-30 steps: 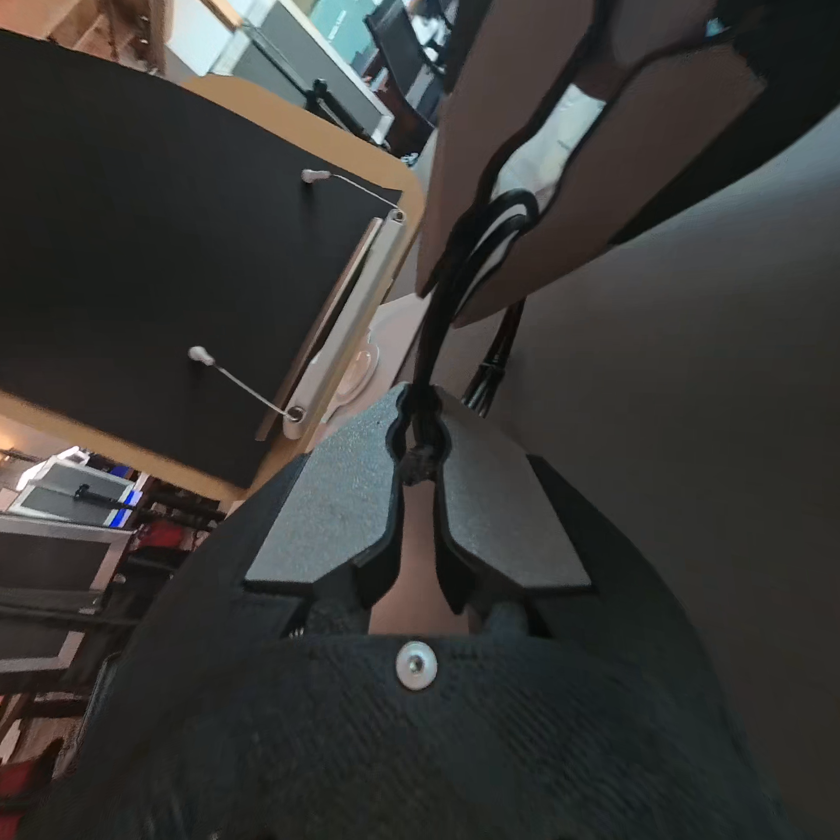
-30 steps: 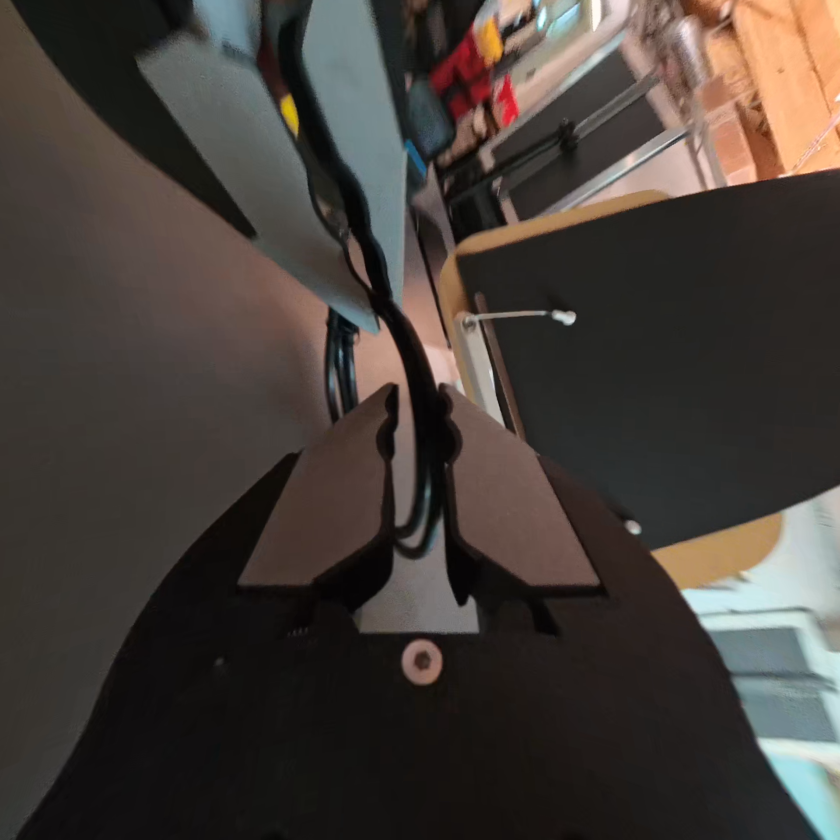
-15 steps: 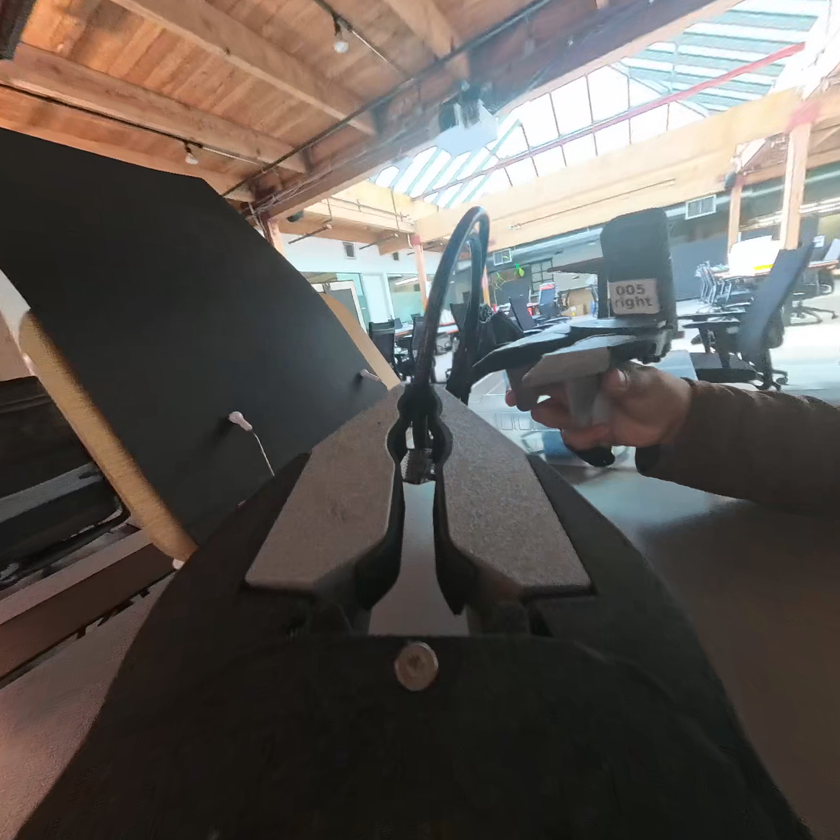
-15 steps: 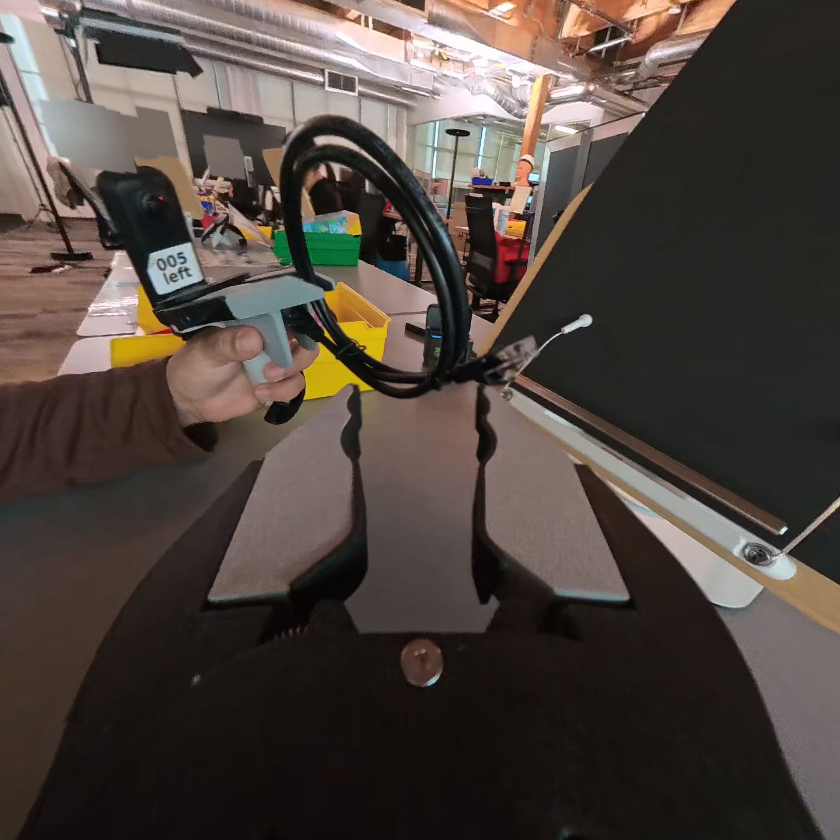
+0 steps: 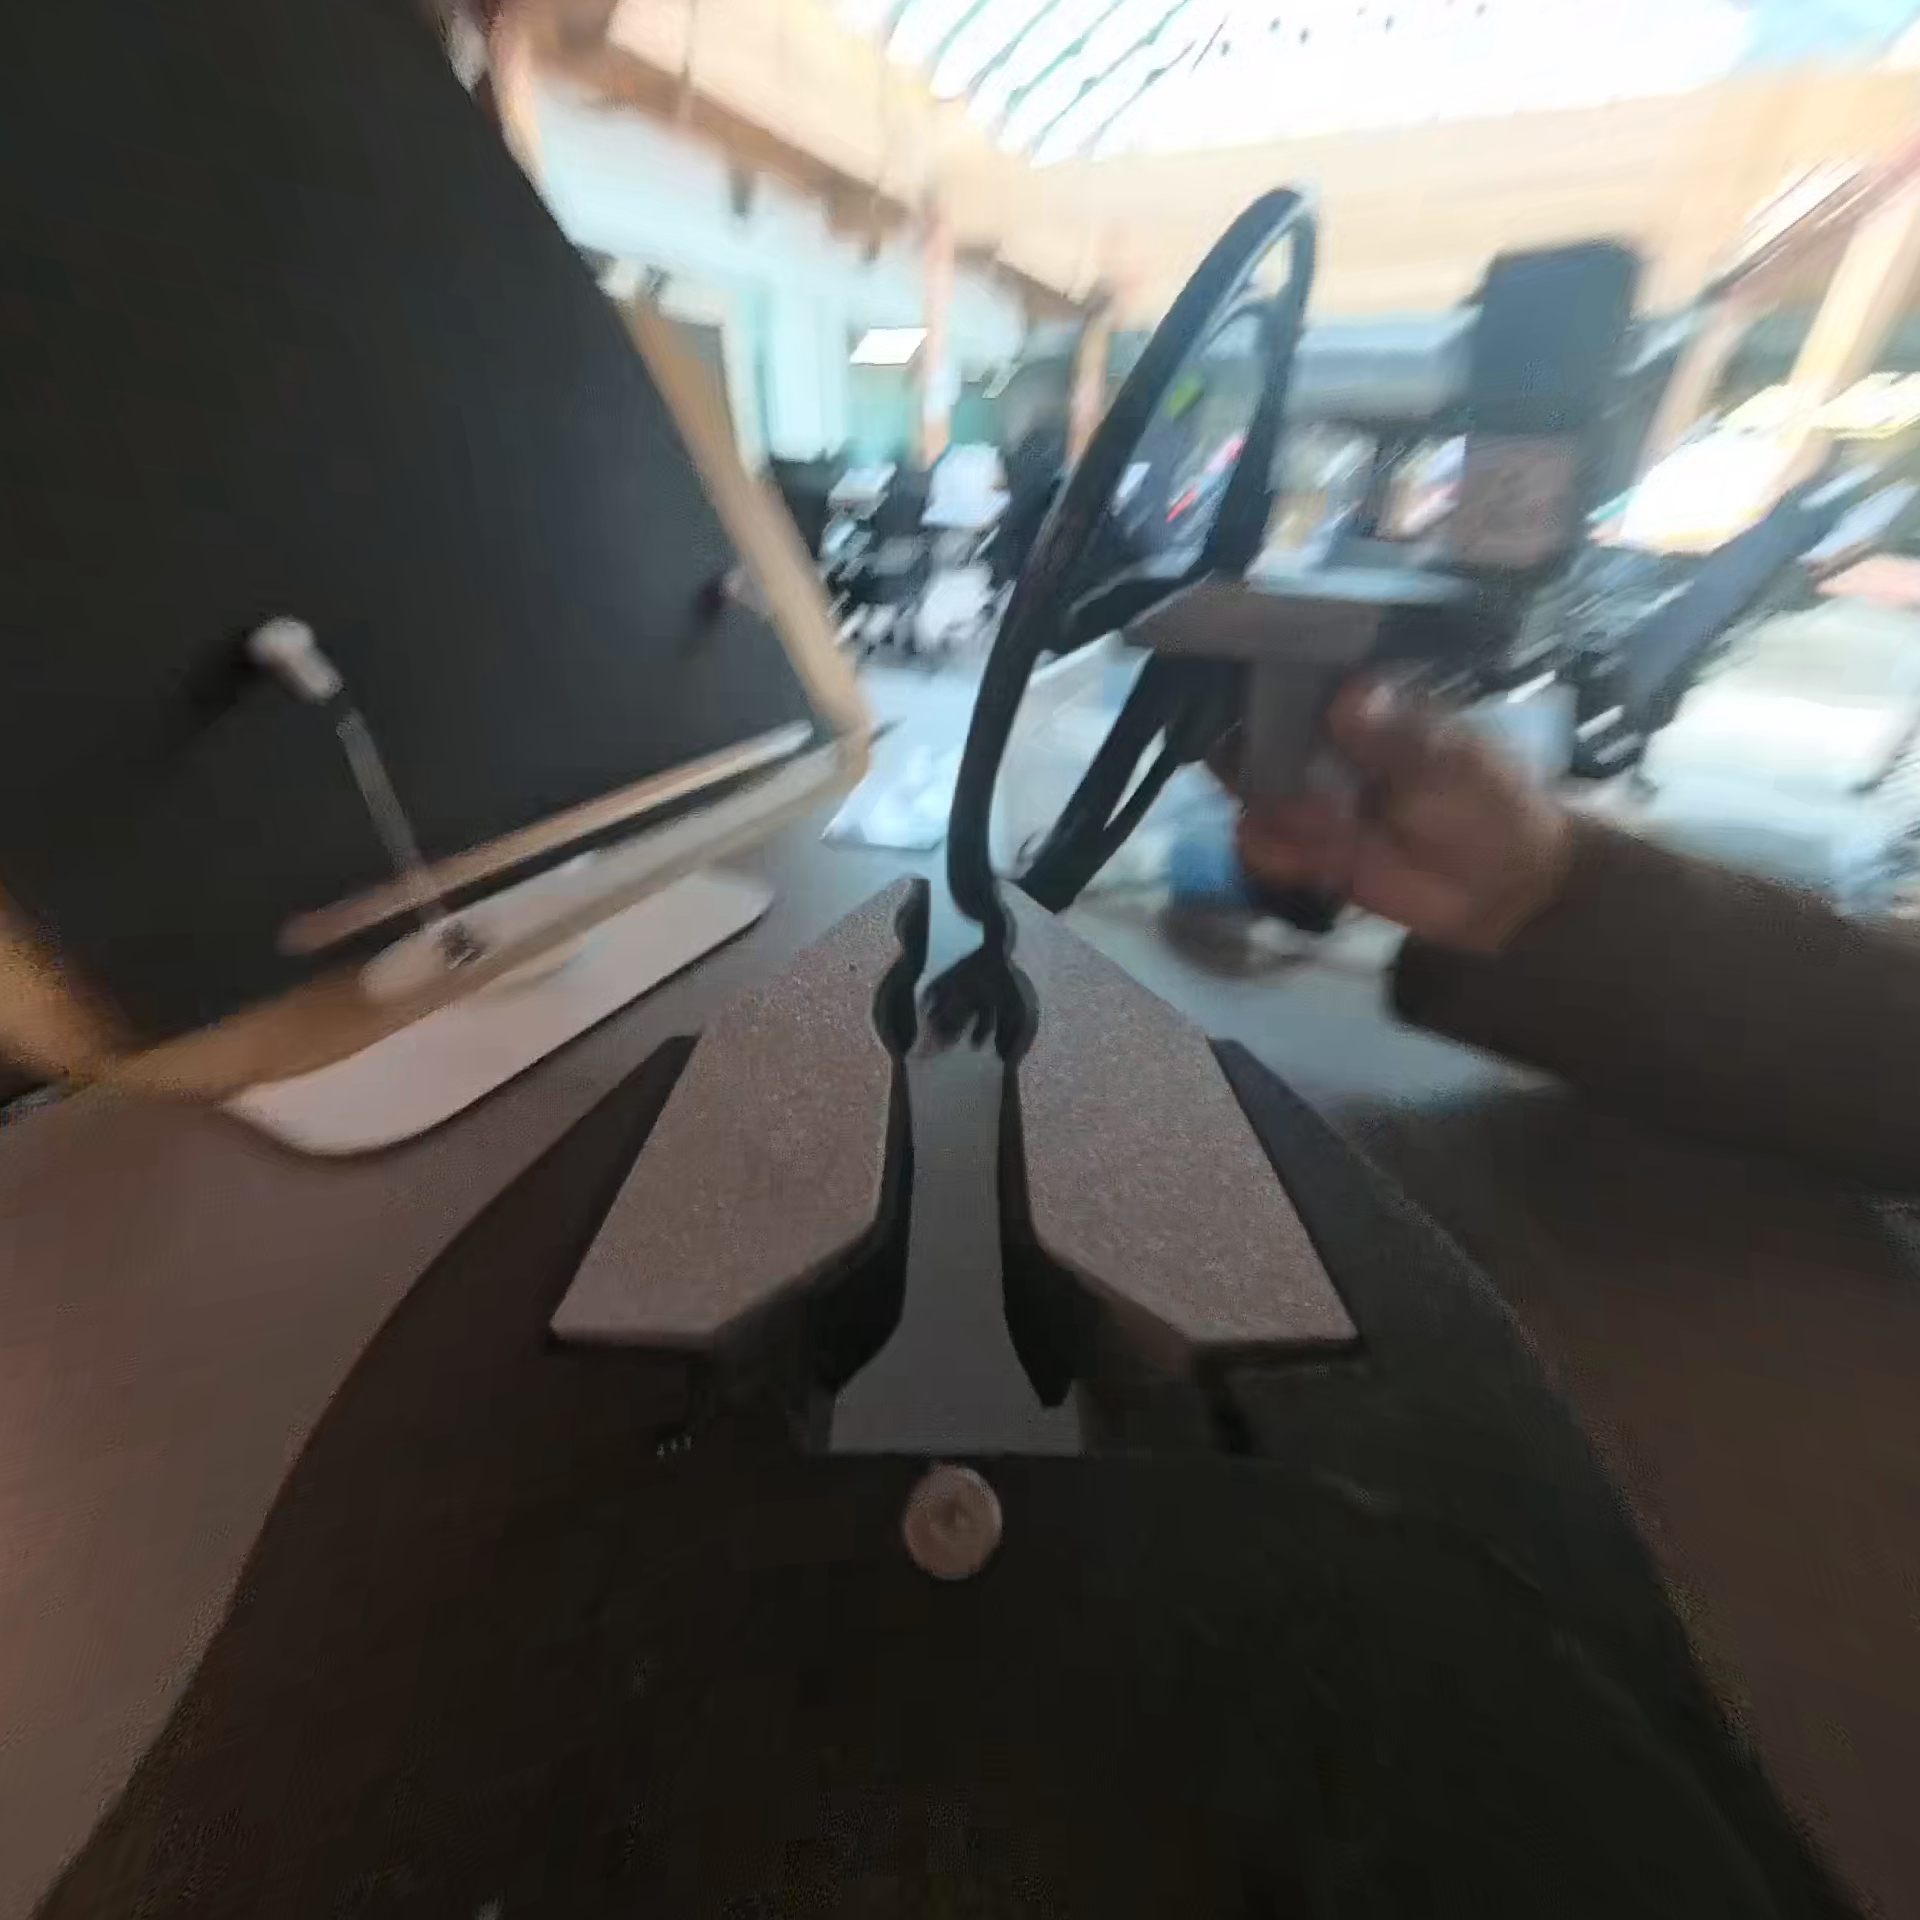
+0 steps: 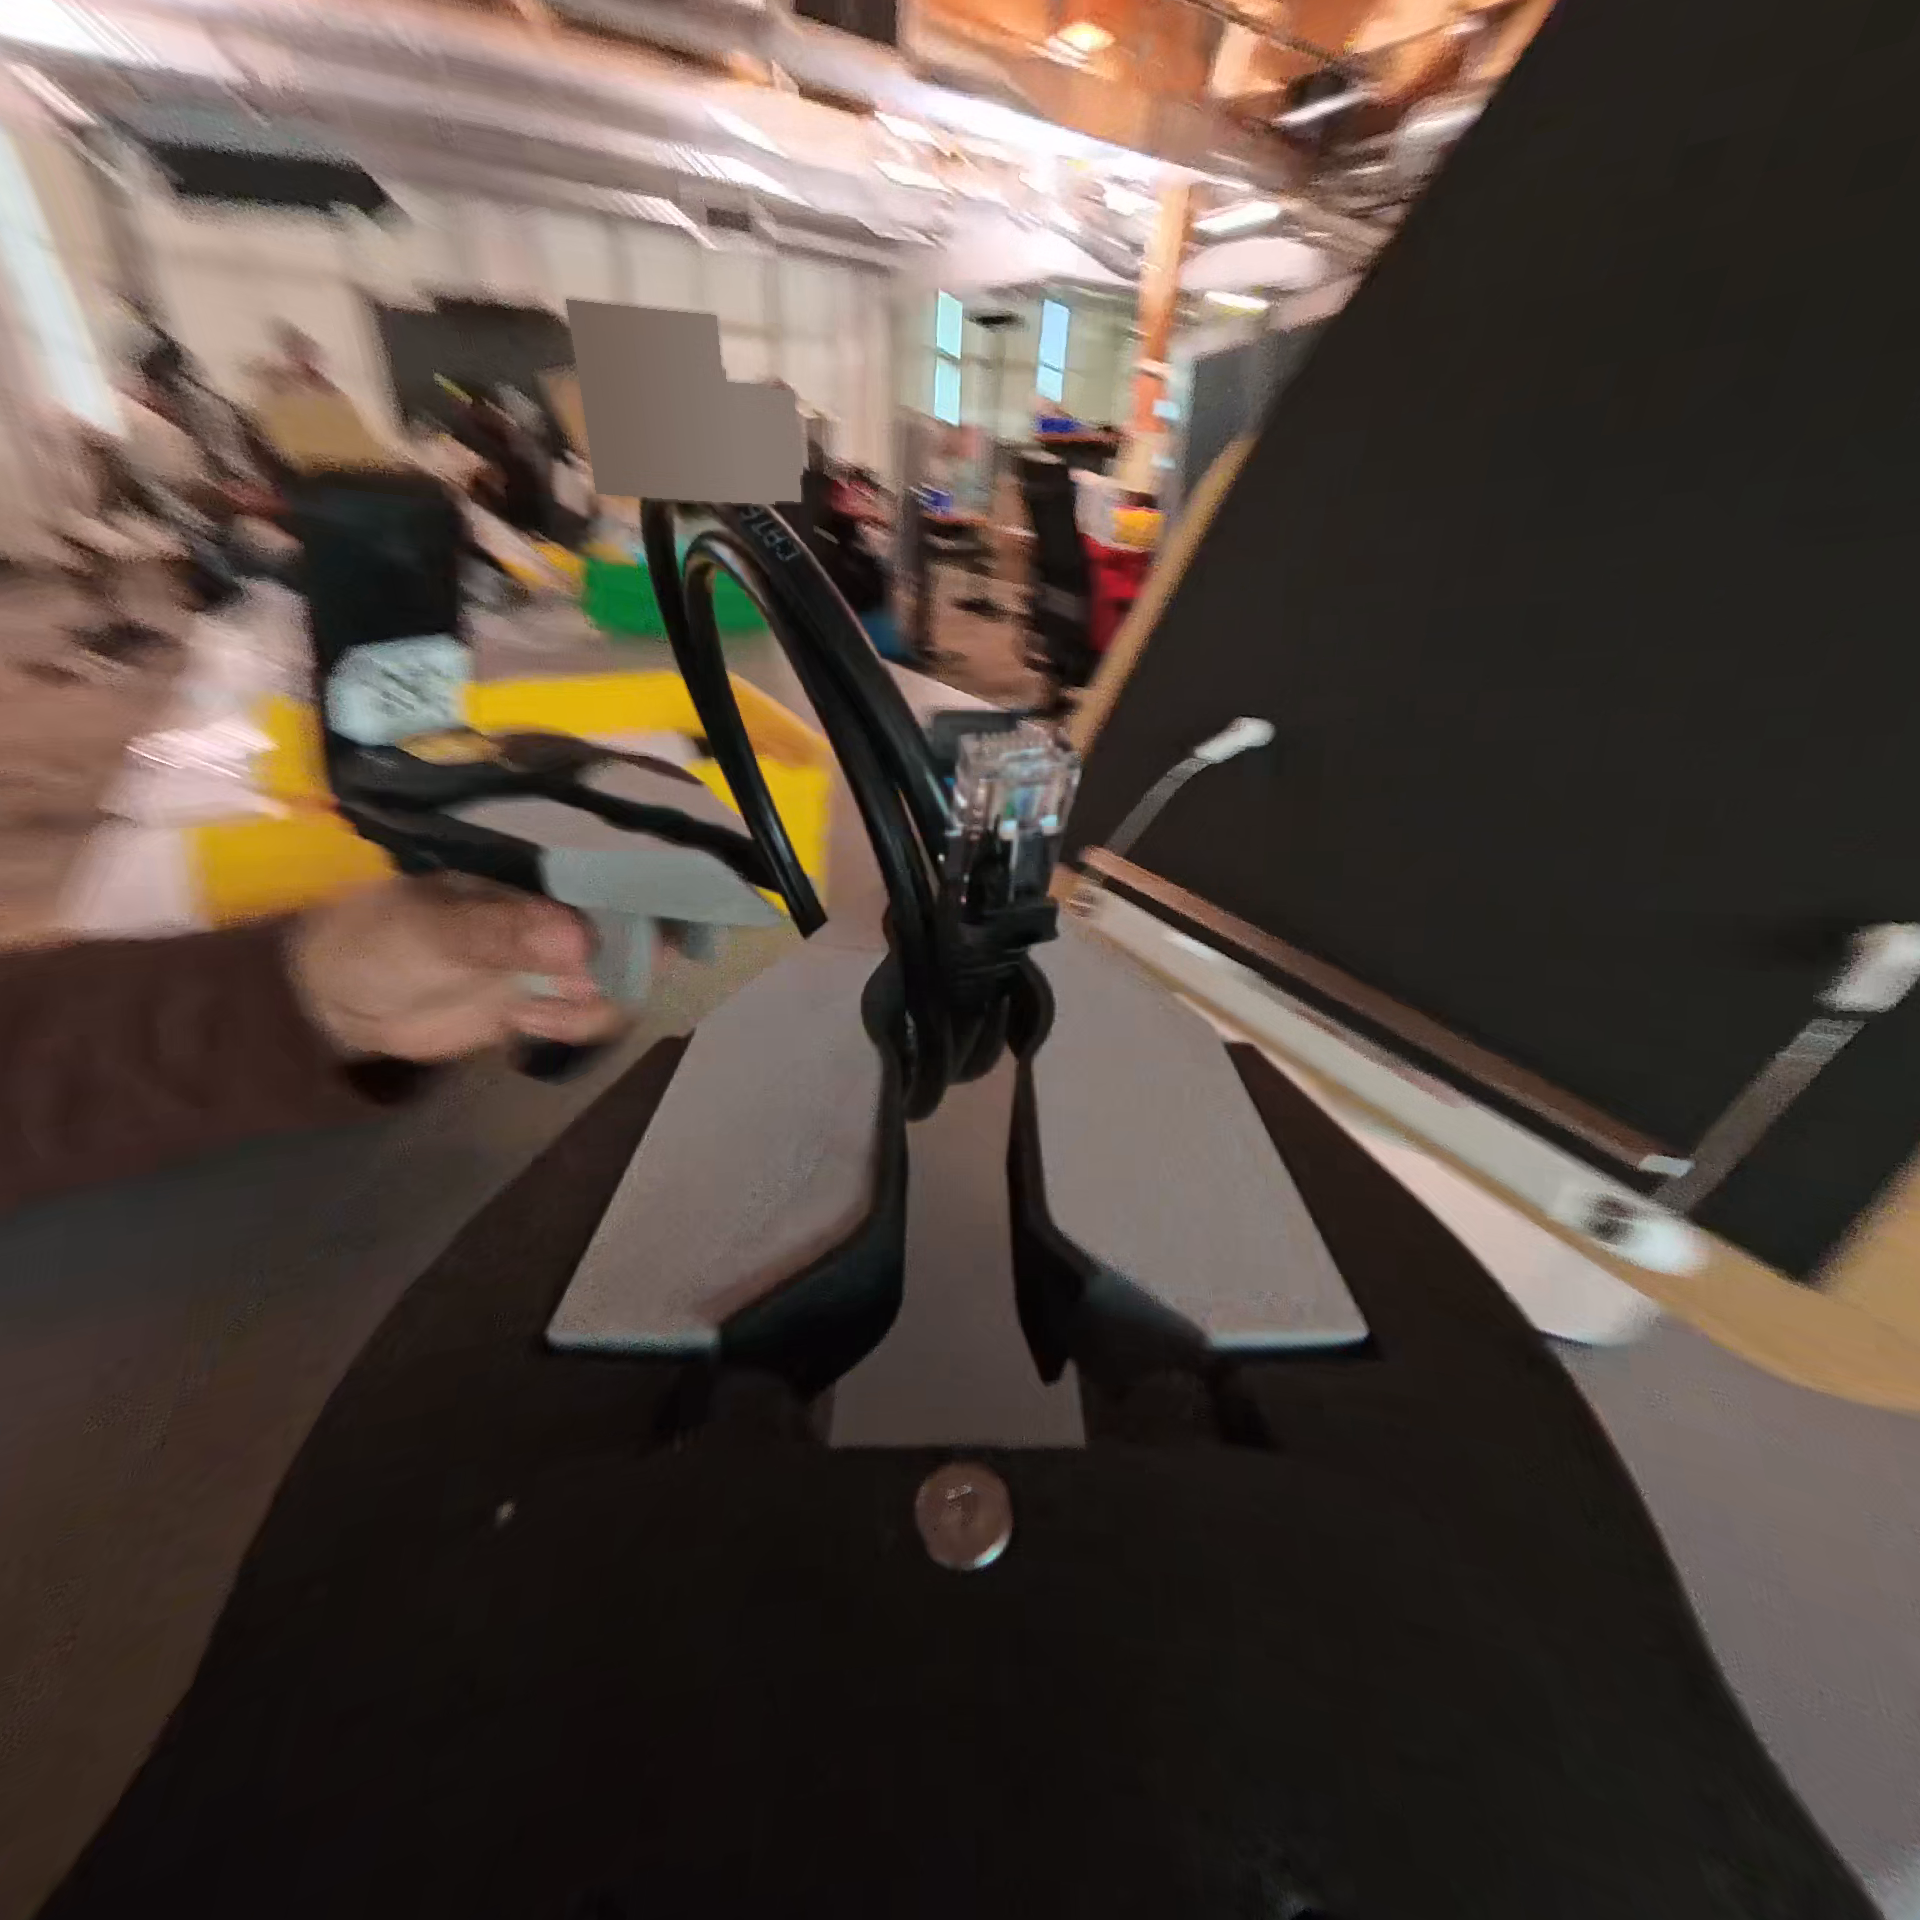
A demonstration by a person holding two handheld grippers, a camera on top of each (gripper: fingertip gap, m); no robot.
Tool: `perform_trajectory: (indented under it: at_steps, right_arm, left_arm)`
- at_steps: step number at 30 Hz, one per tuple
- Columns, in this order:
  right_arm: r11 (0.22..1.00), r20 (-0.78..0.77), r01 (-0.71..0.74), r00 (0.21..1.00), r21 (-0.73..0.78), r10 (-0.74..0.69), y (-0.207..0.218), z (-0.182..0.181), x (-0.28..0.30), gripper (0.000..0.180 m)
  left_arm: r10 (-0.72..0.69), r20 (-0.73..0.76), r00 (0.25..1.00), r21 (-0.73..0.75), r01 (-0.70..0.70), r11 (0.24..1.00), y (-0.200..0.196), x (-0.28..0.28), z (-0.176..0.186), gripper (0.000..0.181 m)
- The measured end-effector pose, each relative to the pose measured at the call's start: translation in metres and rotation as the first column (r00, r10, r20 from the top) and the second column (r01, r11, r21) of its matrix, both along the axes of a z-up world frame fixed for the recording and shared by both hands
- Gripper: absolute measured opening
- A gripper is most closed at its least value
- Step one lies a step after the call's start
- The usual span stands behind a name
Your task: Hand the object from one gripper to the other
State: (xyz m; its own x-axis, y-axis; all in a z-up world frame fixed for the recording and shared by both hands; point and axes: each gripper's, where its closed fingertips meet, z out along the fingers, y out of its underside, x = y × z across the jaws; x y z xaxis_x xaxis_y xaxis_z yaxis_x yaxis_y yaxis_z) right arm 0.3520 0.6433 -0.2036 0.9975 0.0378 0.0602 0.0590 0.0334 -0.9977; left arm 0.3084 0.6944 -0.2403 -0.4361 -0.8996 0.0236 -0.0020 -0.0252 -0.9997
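Note:
A coiled black cable (image 6: 831,665) with a clear plug (image 6: 1013,779) is the object. My right gripper (image 6: 956,977) is shut on the cable's bundled part, and the loop stands up from its tips. My left gripper (image 5: 966,914) has its jaws parted a little, and the cable's (image 5: 1049,582) end still lies in the notch between its tips. Each gripper shows in the other's view: the right one (image 5: 1132,613) grips the loop, held by a hand (image 5: 1434,831). The left one (image 6: 769,894) is at the cable's far end.
A tilted black board with a wooden edge (image 5: 312,416) stands on a white base (image 5: 499,1018), with white-tipped pins (image 5: 291,665) sticking out. It is on the right in the right wrist view (image 6: 1558,520). A yellow bin (image 6: 281,852) sits behind on the grey table (image 5: 156,1299).
My right gripper has closed on the cable bundle; half a second ago it was open and apart from it. My left gripper's jaws have widened slightly. Both views are blurred by motion.

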Motion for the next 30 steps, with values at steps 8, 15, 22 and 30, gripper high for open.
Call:
perform_trajectory:
  at_steps: [8, 15, 22, 30]
  right_arm:
    - [0.906, 0.776, 0.403, 0.609, -0.126, -0.163, 0.014, -0.045, 0.009, 0.012]
    - [0.951, 0.753, 0.292, 0.648, -0.100, -0.120, 0.024, -0.043, -0.025, 0.012]
    - [0.997, 0.300, 0.057, 0.953, -0.054, -0.038, 0.002, -0.014, -0.020, 0.039]
    - [0.973, 0.077, -0.206, 0.974, -0.106, 0.214, -0.001, -0.021, -0.042, 0.013]
  left_arm:
    - [0.198, 0.134, 0.971, 0.352, -0.234, 0.907, 0.010, 0.002, -0.002, 0.043]
    - [0.068, 0.202, 0.977, 0.591, -0.177, 0.787, -0.024, -0.003, -0.017, 0.004]
    - [-0.020, 0.192, 0.981, 0.124, -0.004, 0.992, -0.002, -0.020, 0.025, 0.001]
    - [-0.123, 0.138, 0.983, -0.011, 0.125, 0.992, -0.001, -0.027, 0.027, 0.002]
